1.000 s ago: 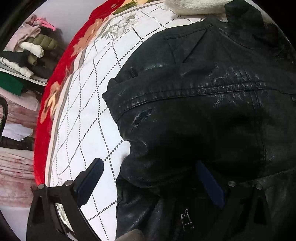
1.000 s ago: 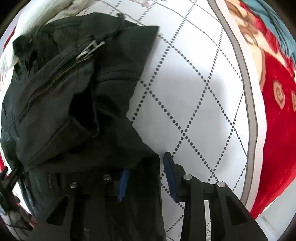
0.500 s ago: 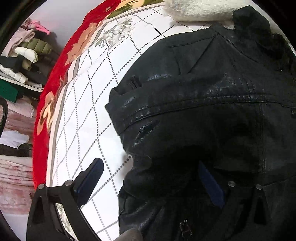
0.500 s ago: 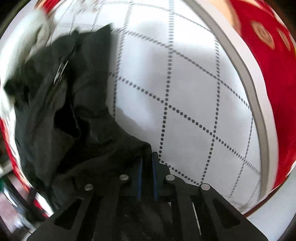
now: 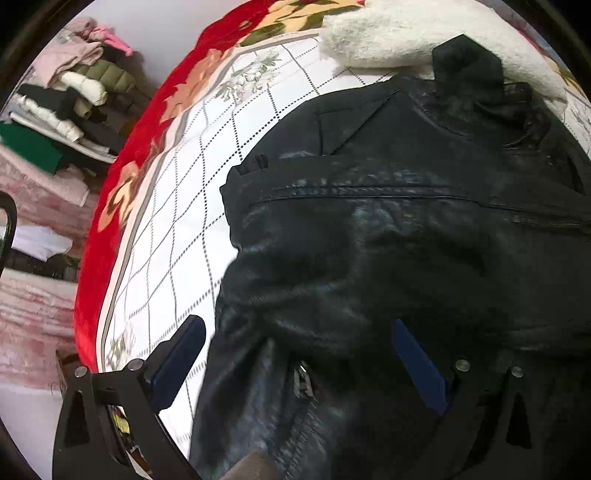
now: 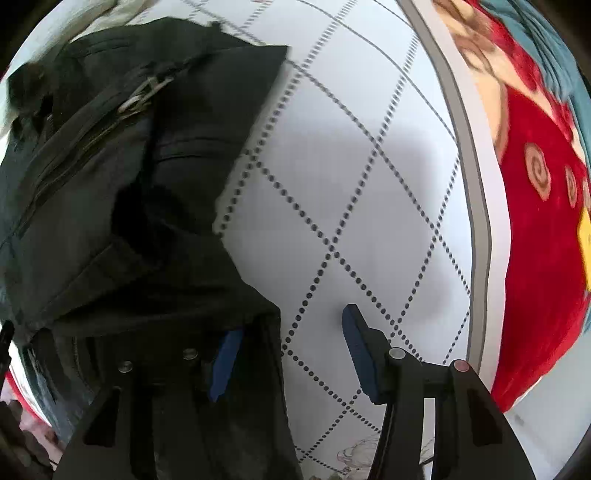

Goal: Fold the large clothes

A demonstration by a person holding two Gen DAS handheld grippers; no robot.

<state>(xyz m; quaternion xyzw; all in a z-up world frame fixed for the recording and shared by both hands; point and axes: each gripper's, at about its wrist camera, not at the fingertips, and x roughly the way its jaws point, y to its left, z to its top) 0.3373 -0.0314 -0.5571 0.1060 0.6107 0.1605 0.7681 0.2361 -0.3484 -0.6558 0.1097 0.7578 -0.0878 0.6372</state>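
Release is what we see: right tongs [image 6: 291,354], clamped on the black leather jacket [image 6: 110,206] a moment ago, are opening off its hem; left tongs [image 5: 295,365] stay wide.

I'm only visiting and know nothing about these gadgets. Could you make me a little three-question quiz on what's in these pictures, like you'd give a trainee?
1. True or false: the black leather jacket lies on a white cloth with a dotted diamond pattern.
2. What lies just beyond the jacket's collar in the left wrist view? A) a fluffy white garment B) a blue bucket C) a wooden chair
3. Fill in: the blanket around the white cloth is mainly ____.

Key
1. True.
2. A.
3. Red, with a flower pattern.
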